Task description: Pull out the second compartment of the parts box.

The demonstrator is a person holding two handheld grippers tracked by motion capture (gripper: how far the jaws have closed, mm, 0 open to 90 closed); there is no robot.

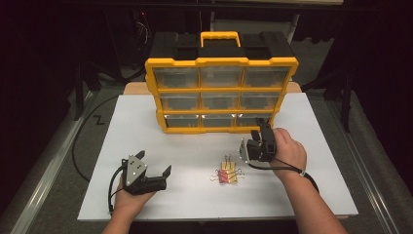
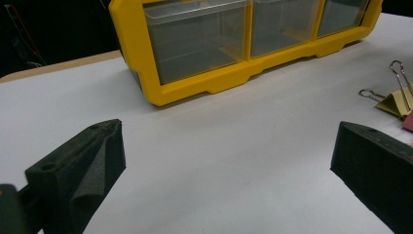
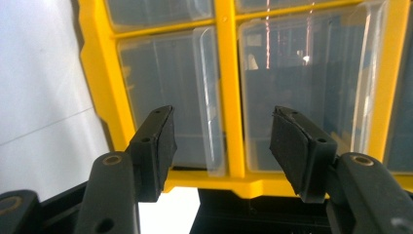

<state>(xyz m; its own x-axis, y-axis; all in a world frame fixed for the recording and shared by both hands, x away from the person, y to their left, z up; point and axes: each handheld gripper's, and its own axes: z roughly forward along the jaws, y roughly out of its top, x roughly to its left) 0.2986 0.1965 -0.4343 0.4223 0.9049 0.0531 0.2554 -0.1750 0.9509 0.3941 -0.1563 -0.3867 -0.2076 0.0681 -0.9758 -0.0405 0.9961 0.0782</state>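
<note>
Two black foam-padded jaws are rising from the bottom of the right gripper view, standing a moderate way apart with nothing between them, and they are straddling a yellow divider of the organizer [image 3: 229, 87] between two clear drawers. In the high view the right gripper [image 1: 259, 127] is sitting right of centre, turned on its side and pointing at the lower right corner of the organizer [image 1: 221, 92], at the bottom right drawer [image 1: 253, 119]. It appears to be reaching to pull that drawer out, so the binder clips can go in.

To do this well, the person should be shifting the jaws off the yellow divider and onto the drawer's clear front lip, closing on the lip alone, then drawing straight back along the table so the drawer is not jamming or tipping the case.

The left gripper [image 1: 155, 170] is resting at the lower left of the high view on the white table [image 1: 146, 131], jaws spread wide and empty; its own view has the binder clips [image 2: 397, 97] at the right edge.

Counting: one organizer with nine drawers in three rows of three, two grippers, and a small pile of binder clips [image 1: 227, 174] at lower centre, yellow and pink; I cannot tell their exact number.
</note>
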